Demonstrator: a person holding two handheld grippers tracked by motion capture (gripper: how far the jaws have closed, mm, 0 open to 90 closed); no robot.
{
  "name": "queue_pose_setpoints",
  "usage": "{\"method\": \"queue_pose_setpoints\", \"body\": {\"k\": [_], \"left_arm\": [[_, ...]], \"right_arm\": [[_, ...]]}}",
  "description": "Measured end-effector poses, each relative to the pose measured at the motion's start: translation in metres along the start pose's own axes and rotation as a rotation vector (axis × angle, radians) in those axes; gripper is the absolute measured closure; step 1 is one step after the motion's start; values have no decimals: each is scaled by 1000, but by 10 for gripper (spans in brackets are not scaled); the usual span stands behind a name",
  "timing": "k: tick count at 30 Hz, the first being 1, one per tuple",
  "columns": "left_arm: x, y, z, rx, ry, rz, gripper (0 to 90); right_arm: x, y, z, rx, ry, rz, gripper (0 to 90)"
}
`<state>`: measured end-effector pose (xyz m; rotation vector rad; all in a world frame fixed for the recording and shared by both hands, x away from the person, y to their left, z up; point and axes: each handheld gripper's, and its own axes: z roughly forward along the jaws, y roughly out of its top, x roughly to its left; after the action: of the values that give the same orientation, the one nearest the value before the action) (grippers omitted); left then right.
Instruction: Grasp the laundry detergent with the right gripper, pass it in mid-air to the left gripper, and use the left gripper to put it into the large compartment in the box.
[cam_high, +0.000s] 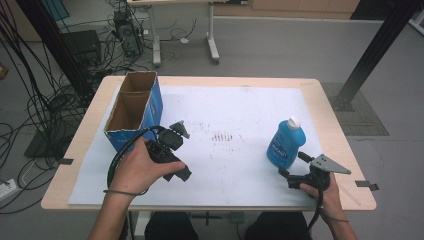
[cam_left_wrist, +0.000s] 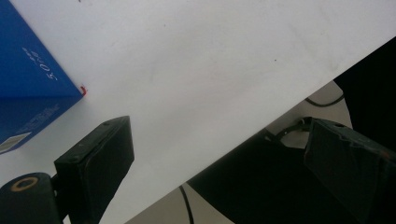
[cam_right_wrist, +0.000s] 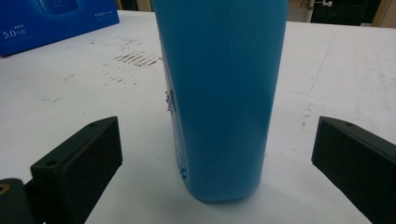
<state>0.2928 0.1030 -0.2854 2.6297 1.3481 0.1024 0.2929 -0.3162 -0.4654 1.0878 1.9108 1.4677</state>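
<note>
The blue bottle (cam_high: 285, 144) stands upright on the white sheet (cam_high: 235, 115) toward the right side of the table (cam_high: 330, 107), just ahead of my right gripper (cam_high: 291, 167). Its body is translucent blue plastic, smooth and glossy, flattened in section with rounded shoulders and a rounded base edge; it narrows to a white cap (cam_high: 293, 121) and carries a printed label on its broad face (the lettering is too small to read). In the right gripper view the bottle (cam_right_wrist: 219, 93) rises between my two black jaws, which stand wide, with clear sheet showing on both sides of the body, so nothing is clamped. The jaw pads are matt black blocks with squared corners. My left gripper (cam_high: 182, 150) rests low over the sheet, just beside the open cardboard box (cam_high: 134, 107), well apart from the bottle; in the left gripper view its jaws also stand wide with nothing between them, and the blue printed wall of the box (cam_left_wrist: 28, 88) shows at the upper left. The box is blue outside, raw brown cardboard inside. The sheet is matt white, scuffed with small reddish marks near its centre.
</note>
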Motion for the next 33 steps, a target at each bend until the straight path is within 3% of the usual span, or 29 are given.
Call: {"method": "queue_pose_setpoints", "body": {"k": [33], "left_arm": [[-1,0,-2,0,3,-5,84]], "right_arm": [[1,8,25,-7,-4,-30,16]]}}
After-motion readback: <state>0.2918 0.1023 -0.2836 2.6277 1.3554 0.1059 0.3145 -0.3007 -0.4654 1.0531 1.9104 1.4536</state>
